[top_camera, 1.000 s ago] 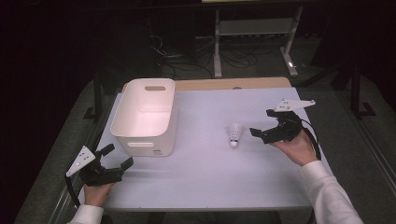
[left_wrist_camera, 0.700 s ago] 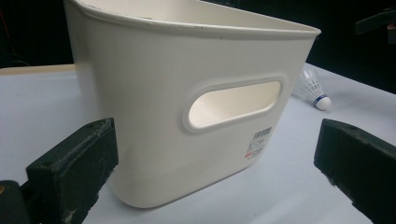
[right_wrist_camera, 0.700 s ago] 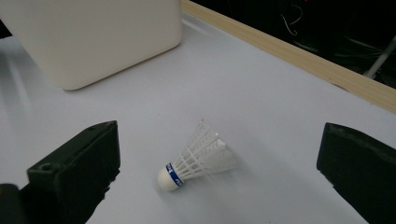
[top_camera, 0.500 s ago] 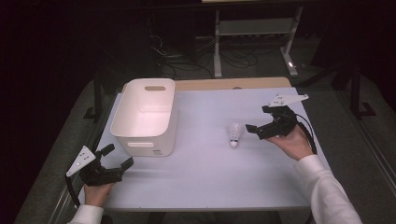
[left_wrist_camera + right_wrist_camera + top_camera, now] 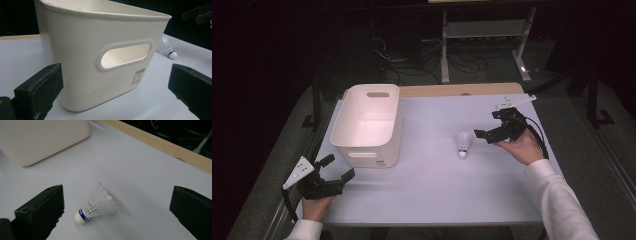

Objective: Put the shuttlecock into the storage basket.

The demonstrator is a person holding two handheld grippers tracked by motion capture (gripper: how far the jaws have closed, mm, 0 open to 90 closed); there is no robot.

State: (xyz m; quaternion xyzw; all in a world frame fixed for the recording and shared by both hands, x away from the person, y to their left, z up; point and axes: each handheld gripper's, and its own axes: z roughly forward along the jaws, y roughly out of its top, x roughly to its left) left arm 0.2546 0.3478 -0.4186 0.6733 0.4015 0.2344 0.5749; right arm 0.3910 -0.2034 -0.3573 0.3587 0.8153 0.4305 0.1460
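White-topped desk (image 5: 432, 195) with a pale wooden strip along its far edge; carries everything in play; nothing on it has been picked up yet.

Cream plastic rectangular bin with oval handle cut-outs (image 5: 368, 125) stands upright toward the far left corner of the desk; inside looks empty in the high view; in the left gripper view its near wall (image 5: 100, 55) with a small barcode label sits just past the jaws, untouched.

Right black two-jaw gripper (image 5: 489, 134) is held above the desk toward the right edge, pointed left at the shuttlecock; jaws spread wide, nothing between them; in the right gripper view the two black jaws stand at either side of the frame with the shuttlecock lying on the desk between and ahead of them, no contact.

Left black two-jaw gripper (image 5: 337, 169) hangs at the near left corner of the desk, just in front of the bin; jaws apart, holding nothing; looks idle.

White feathered shuttlecock with a blue band and white cork tip (image 5: 463, 144) lies on its side near the middle of the desk, right of the bin and well apart from it; cork toward the near edge (image 5: 98, 206).

Judgement: likely job is shuttlecock into bin; stage is approach only; grasp, lift, carry over the bin rim and release all remain.
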